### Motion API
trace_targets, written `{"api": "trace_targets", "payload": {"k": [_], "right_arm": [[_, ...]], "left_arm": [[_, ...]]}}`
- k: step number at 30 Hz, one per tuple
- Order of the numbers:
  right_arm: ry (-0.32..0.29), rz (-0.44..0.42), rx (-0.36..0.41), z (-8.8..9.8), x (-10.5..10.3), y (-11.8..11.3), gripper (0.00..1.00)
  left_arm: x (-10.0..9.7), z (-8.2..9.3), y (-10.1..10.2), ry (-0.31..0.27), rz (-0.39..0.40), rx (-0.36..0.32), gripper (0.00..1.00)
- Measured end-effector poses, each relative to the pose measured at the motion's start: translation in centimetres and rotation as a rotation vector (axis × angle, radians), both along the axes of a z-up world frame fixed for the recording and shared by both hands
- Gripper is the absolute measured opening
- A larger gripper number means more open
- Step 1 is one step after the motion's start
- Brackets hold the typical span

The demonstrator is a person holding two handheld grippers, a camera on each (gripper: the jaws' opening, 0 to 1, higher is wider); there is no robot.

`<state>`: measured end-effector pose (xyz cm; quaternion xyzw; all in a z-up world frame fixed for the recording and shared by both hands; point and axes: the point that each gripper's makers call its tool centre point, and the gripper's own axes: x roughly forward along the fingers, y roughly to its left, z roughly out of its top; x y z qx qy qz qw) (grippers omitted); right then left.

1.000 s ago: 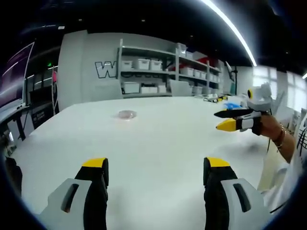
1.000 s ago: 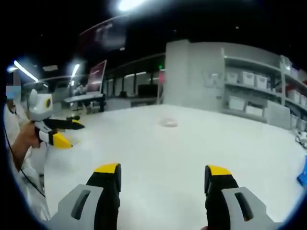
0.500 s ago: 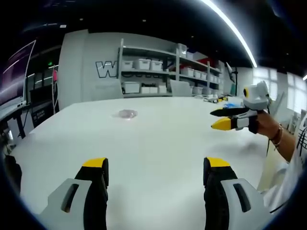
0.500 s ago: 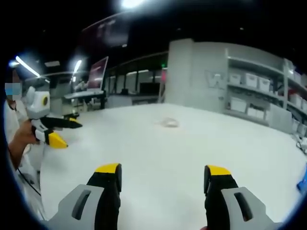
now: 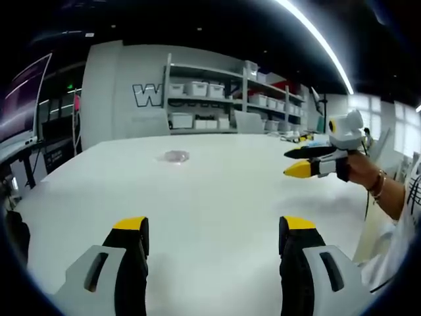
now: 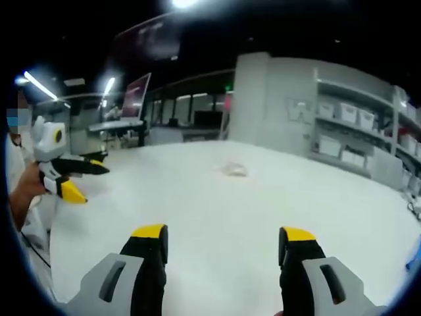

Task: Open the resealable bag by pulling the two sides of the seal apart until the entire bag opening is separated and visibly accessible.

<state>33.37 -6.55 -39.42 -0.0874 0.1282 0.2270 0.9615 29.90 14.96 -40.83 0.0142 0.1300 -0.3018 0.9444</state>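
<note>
A small clear resealable bag [image 5: 175, 156] lies flat on the white table [image 5: 210, 191], far ahead of both grippers; in the right gripper view the bag [image 6: 233, 170] is a pale patch near the middle. My left gripper [image 5: 214, 232] is open above the table's near part, nothing between its yellow-tipped jaws. My right gripper [image 6: 222, 241] is open too and holds nothing. The right gripper [image 5: 297, 162] shows at the right of the left gripper view, held in a hand. The left gripper [image 6: 85, 178] shows at the left of the right gripper view.
Shelves with white bins [image 5: 197, 89] stand against the far wall. Small objects, one blue, lie at the table's far right end [image 5: 309, 137]. Desks with monitors [image 6: 135, 99] stand beyond the table. The person's arm with a bracelet [image 5: 378, 187] is at the right.
In the left gripper view, the right gripper has drifted slightly left and up. The right gripper view has panned a little. The bag has stayed put.
</note>
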Motion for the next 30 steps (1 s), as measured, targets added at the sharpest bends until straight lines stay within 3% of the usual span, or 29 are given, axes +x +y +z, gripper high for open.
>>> {"api": "trace_targets", "payload": {"k": [7,30], "right_arm": [[-0.022,0.013,-0.019,1.1,1.3,0.3,0.68],[-0.011,0.059,-0.019,1.5,5.0,1.4,0.63]], "left_arm": [[0.0,0.1,-0.3,-0.002,-0.008,-0.001,0.80],[0.6,0.3,-0.3,-0.004,-0.010,-0.002,0.80]]}}
